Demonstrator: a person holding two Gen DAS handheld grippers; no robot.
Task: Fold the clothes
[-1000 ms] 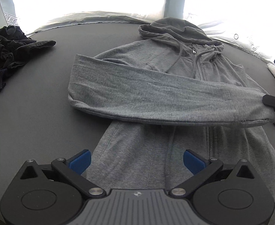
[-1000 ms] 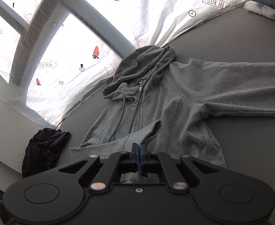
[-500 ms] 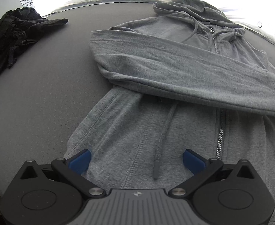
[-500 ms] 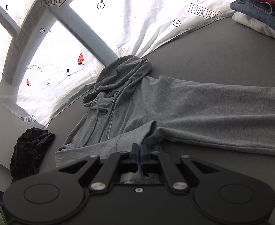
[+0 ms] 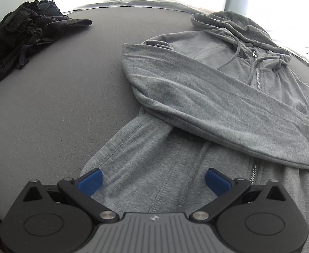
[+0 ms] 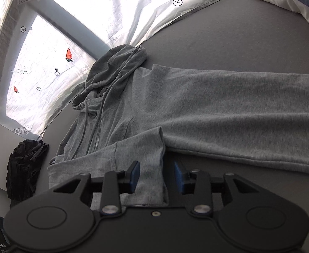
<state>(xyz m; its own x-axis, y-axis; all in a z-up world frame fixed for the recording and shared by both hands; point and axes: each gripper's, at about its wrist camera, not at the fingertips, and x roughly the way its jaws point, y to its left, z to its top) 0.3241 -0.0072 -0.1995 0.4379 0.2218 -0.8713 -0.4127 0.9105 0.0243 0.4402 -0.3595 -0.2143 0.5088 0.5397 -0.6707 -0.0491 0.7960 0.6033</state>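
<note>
Right wrist view: the right gripper is opening, its pads off the sleeve cuff between them, laid across the grey hoodie on the surface. The left gripper hovers open over the hem.

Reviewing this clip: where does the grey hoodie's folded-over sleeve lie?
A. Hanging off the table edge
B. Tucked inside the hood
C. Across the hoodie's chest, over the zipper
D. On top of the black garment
C: in the left wrist view the sleeve crosses the hoodie front, covering part of the zipper.
</note>
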